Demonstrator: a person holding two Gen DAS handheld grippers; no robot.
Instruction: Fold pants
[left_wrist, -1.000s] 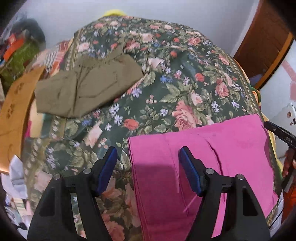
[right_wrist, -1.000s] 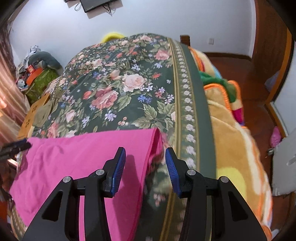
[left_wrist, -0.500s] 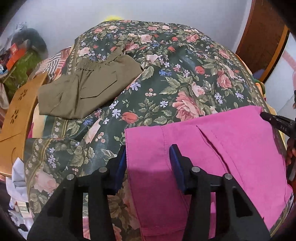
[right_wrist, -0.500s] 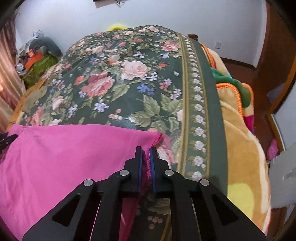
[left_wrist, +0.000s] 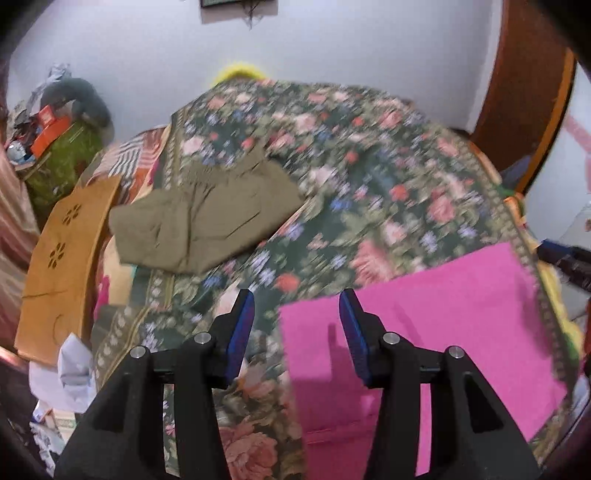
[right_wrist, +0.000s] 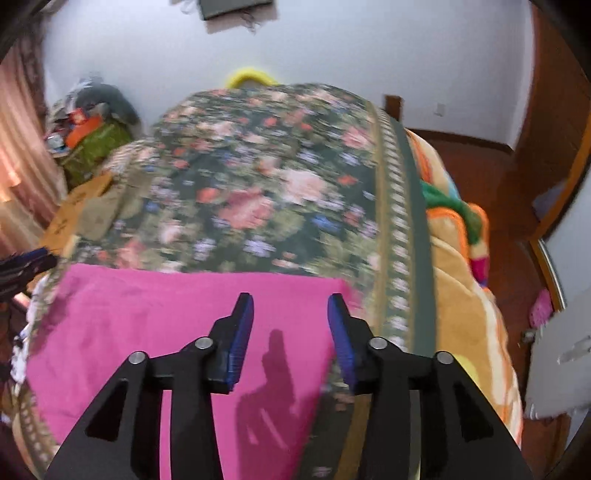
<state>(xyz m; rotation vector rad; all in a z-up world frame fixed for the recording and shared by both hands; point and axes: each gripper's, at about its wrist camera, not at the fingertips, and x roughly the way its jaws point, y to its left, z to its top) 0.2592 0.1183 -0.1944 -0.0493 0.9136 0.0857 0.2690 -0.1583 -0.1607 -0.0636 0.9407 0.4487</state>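
Pants (left_wrist: 436, 314) (pink, folded flat) lie on the bed (left_wrist: 369, 177) near its edge. We see left tongs (left_wrist: 297, 325) parted and empty over their corner; right tongs (right_wrist: 290, 326), jaws just reopened, hold nothing.

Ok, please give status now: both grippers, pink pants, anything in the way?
Left gripper open, right gripper open, both empty. Pink pants flat on floral bedspread. Olive pants apart, nothing blocking.

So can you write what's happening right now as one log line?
step: fold pants | left gripper: open, holding nothing | right gripper: just reopened, holding nothing | folded pink cloth pants: flat on floral bedspread
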